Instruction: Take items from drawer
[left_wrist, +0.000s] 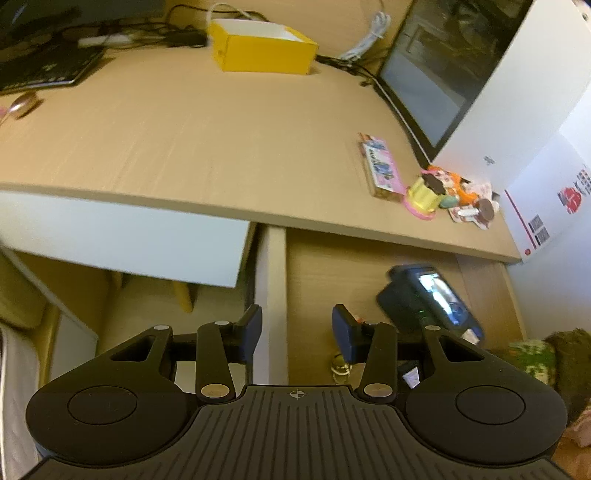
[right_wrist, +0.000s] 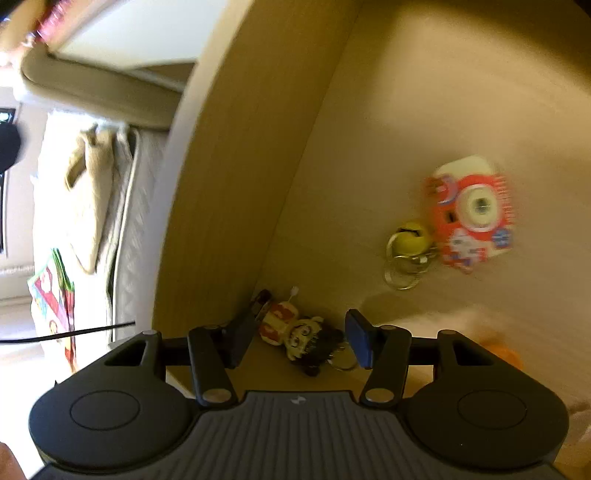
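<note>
In the right wrist view a small doll keychain (right_wrist: 295, 336) with dark hair lies on the floor of the open drawer (right_wrist: 229, 184), close to its side wall. My right gripper (right_wrist: 301, 332) stands open just above it, one finger on each side, and the pads do not press on it. Farther in lie a yellow bell keyring (right_wrist: 408, 240) and an orange toy camera pack (right_wrist: 472, 218). My left gripper (left_wrist: 297, 332) is open and holds nothing, hovering at the drawer's (left_wrist: 369, 258) front left corner below the desk edge. The bell keyring (left_wrist: 340, 369) shows under its right finger.
On the desk top (left_wrist: 184, 140) sit a pink card pack (left_wrist: 380, 166), a yellow toy (left_wrist: 424, 195), small trinkets (left_wrist: 469, 205), a yellow box (left_wrist: 258, 48) and a monitor (left_wrist: 436, 74). A black device with a lit screen (left_wrist: 428, 299) hangs over the drawer. An orange object (right_wrist: 502, 350) lies blurred in the drawer.
</note>
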